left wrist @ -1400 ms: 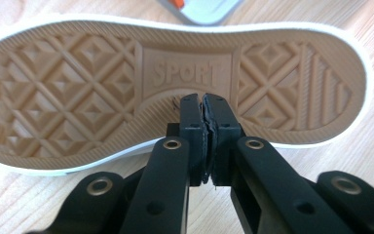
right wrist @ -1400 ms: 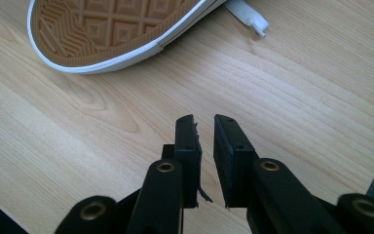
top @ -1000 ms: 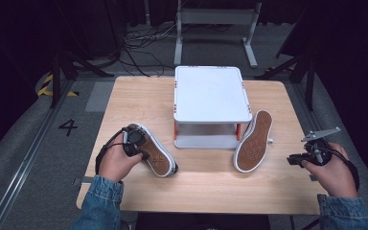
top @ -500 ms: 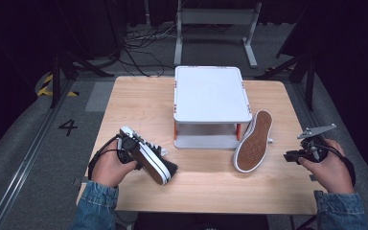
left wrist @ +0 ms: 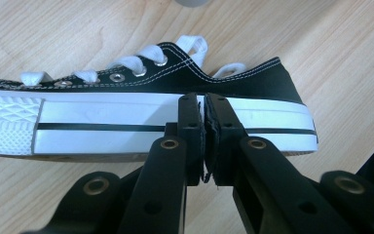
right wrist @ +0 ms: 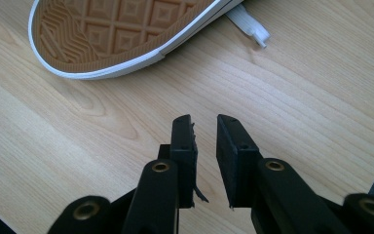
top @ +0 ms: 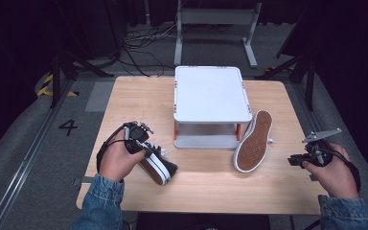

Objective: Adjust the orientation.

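Sneakers lie on a wooden table (top: 211, 187), one on each side of a white stand (top: 212, 93) with orange legs that sits at the middle. The black sneaker (top: 157, 160) rests at the front left of the table, near the stand's front left corner, upright on its sole with white laces on top. The left gripper (top: 135, 136) sits right against this shoe, held in the left hand (top: 117, 160). In the left gripper view its jaws are pressed almost together in front of the white rubber side of the sneaker (left wrist: 141, 124), with only a thin slit between them; whether they pinch anything of the shoe cannot be told from this angle.

The other sneaker (top: 253, 141) leans on its side against the stand's front right corner, its tan sole turned outward and a white lace end lying beside it. The right gripper (top: 299, 160) hovers near the table's right edge in the right hand (top: 333, 170), apart from that shoe. In the right gripper view its jaws stand a little spread over bare wood, holding nothing, with the tan sole (right wrist: 121, 29) and the lace tip (right wrist: 251, 27) farther ahead. Blue denim sleeves cover both forearms.
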A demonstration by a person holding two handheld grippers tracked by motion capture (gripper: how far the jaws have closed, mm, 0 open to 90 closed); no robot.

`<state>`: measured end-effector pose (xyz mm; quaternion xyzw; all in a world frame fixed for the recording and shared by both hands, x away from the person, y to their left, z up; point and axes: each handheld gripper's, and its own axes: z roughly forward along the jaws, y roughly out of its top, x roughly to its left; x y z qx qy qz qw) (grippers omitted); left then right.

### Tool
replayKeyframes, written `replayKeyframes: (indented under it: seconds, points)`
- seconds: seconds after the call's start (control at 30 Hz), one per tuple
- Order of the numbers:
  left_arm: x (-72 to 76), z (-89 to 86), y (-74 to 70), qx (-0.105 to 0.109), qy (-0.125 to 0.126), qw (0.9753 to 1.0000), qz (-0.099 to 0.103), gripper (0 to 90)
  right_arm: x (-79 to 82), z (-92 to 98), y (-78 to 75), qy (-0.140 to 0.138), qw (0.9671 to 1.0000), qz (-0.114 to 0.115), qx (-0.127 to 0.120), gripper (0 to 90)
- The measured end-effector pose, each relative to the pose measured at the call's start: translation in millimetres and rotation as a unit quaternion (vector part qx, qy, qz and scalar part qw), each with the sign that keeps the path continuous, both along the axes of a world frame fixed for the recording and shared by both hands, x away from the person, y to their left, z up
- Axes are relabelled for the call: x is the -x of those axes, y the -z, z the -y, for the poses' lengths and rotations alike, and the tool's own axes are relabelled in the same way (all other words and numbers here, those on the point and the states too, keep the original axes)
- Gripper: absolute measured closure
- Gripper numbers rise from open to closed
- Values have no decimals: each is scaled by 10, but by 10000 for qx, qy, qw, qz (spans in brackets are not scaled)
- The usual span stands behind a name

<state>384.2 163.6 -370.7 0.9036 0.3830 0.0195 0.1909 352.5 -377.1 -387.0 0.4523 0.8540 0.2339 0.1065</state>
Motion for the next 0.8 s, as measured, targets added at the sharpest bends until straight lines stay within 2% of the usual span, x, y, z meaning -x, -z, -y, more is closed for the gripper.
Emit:
replayKeyframes:
  seconds: [0.17, 0.2, 0.3, 0.33, 0.37, 0.4, 0.43, 0.47, 0.5, 0.53, 0.57, 0.6, 0.63, 0.7, 0.73, 0.8]
  points:
    - [83, -81, -18, -169, -109, 9997, -156, 877, -29, -23, -1, -38, 10000, -4, -10, 776]
    - [113, -117, -22, -228, -144, 9994, -237, 879, -36, -29, -6, -57, 10000, 6, -2, 775]
    - [185, -182, -23, -227, -264, 9990, -291, 884, -85, -72, -17, -125, 9999, 35, -8, 774]
    - [242, -245, -25, -308, -336, 9981, -414, 885, -101, -90, -19, -132, 9999, 28, -15, 772]
    - [242, -245, -25, -308, -336, 9981, -414, 885, -122, -105, -20, -182, 9998, 32, -8, 771]
    - [273, -278, -23, -397, -387, 9972, -511, 885, -122, -105, -20, -182, 9998, 32, -8, 771]
    - [323, -331, -6, -551, -450, 9950, -704, 886, -140, -123, -22, -210, 9998, 42, -3, 771]
    - [360, -388, 44, -753, -475, 9914, -956, 888, -174, -167, -31, -259, 9997, 51, 13, 770]
    - [360, -388, 44, -753, -475, 9914, -956, 888, -186, -178, -35, -296, 9995, 66, 21, 770]
    - [386, -458, 182, -977, -479, 9853, -1319, 888, -200, -200, -41, -324, 9994, 69, 21, 771]
    - [386, -458, 182, -977, -479, 9853, -1319, 887, -200, -200, -41, -324, 9994, 69, 21, 771]
    - [387, -487, 289, -1070, -403, 9822, -1490, 887, -210, -212, -44, -344, 9994, 88, 28, 771]
    - [371, -505, 395, -870, -368, 9830, -1576, 884, -232, -241, -51, -393, 9992, 102, 35, 770]
    - [361, -529, 385, -786, -432, 9835, -1574, 885, -237, -248, -56, -396, 9992, 92, 39, 770]
    - [348, -498, 376, -626, -408, 9866, -1451, 885, -249, -260, -60, -417, 9990, 123, 47, 770]
    - [326, -468, 399, -551, -404, 9874, -1426, 887, -252, -265, -61, -436, 9990, 119, 41, 770]
